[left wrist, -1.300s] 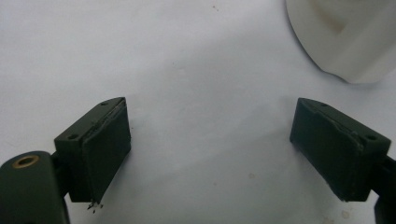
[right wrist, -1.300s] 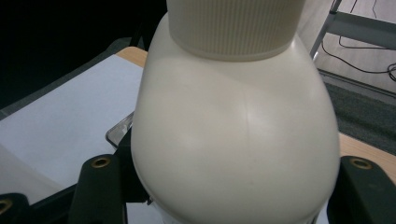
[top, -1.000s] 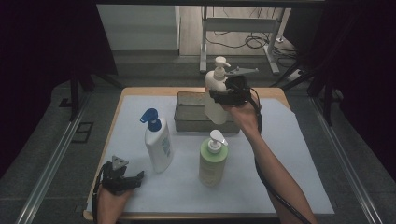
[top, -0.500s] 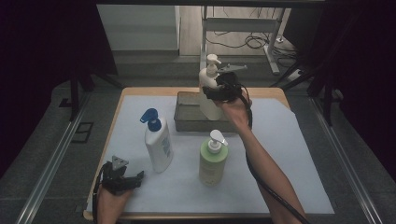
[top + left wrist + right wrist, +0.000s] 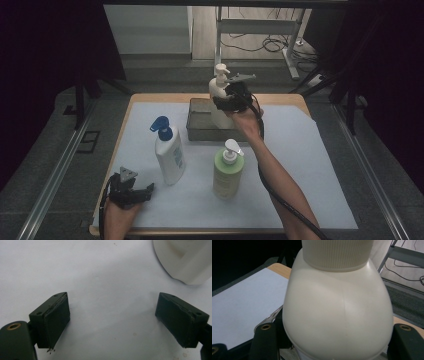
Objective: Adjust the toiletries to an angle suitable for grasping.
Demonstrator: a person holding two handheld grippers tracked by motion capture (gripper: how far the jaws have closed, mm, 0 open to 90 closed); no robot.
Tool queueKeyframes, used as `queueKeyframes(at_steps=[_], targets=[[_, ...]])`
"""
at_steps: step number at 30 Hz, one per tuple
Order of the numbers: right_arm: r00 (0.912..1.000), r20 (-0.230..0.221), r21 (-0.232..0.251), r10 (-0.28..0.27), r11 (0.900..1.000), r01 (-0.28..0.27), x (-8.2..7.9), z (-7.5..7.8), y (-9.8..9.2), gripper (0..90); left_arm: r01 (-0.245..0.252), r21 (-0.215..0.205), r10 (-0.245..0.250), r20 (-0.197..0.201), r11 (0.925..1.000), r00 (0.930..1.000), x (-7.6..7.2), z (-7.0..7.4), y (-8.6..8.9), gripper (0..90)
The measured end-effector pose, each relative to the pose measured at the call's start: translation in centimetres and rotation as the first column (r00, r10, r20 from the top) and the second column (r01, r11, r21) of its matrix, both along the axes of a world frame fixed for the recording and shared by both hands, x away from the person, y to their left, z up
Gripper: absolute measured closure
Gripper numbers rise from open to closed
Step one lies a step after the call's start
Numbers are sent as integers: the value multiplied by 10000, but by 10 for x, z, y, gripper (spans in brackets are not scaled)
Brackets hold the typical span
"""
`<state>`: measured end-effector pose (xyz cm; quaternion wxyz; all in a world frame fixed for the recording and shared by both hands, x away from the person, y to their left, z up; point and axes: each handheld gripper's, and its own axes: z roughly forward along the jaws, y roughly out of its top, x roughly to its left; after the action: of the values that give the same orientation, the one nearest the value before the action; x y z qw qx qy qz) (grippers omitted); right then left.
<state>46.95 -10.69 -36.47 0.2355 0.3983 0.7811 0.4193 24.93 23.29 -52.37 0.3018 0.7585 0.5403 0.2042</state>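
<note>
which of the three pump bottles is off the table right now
The cream pump bottle, gripped by the right gripper above the grey tray. The blue-pump bottle and green bottle stand on the white sheet.

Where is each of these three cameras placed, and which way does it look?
High view: above the person's side, looking forward and down on the table; both forearms enter from below.
Left gripper view: rides the left tongs, looking down at the white sheet between open jaws.
Right gripper view: rides the right tongs, facing the cream pump bottle it grips.
Shared: the same cream bottle appears in the high view.
</note>
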Motion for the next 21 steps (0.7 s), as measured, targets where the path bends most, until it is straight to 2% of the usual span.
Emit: queueKeyframes(at_steps=[10,21], targets=[[9998,-189,90,-96,9999,98,0,-17,-5,373,2,-10,-2,8,10000,10000,0,0,0,122],[9994,-338,-47,-58,10000,57,-3,-32,-5,373,-7,-6,7,16,10000,10000,0,0,0,122]])
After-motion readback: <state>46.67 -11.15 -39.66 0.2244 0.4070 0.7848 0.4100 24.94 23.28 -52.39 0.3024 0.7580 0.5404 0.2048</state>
